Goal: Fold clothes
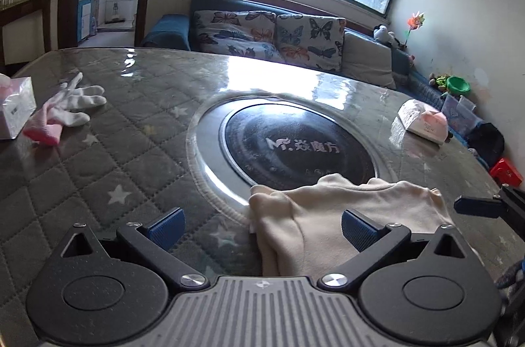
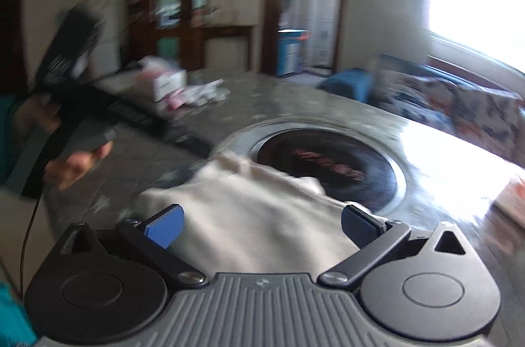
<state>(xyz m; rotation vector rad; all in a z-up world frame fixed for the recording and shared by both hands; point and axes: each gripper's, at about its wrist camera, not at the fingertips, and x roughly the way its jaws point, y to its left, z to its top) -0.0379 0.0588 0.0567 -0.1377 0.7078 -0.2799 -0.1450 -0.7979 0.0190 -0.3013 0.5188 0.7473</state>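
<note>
A cream garment (image 1: 344, 206) lies bunched on the table's near side, its far edge over the rim of the round black hob (image 1: 295, 146). My left gripper (image 1: 262, 228) stands open above the garment's left end, and its blue pads touch no cloth. At the right edge, one blue finger (image 1: 475, 206) of the other gripper shows. In the blurred right wrist view the right gripper (image 2: 262, 225) is open over the same garment (image 2: 256, 215), which spreads below and between the fingers. A hand (image 2: 75, 163) holds the left gripper's body at the far left.
White gloves and a pink cloth (image 1: 72, 107) lie at the left beside a tissue box (image 1: 16, 107). A tissue pack (image 1: 423, 120) sits at the table's right edge. The table (image 1: 131, 166) has a quilted grey cover under glass. A sofa (image 1: 262, 35) stands behind it.
</note>
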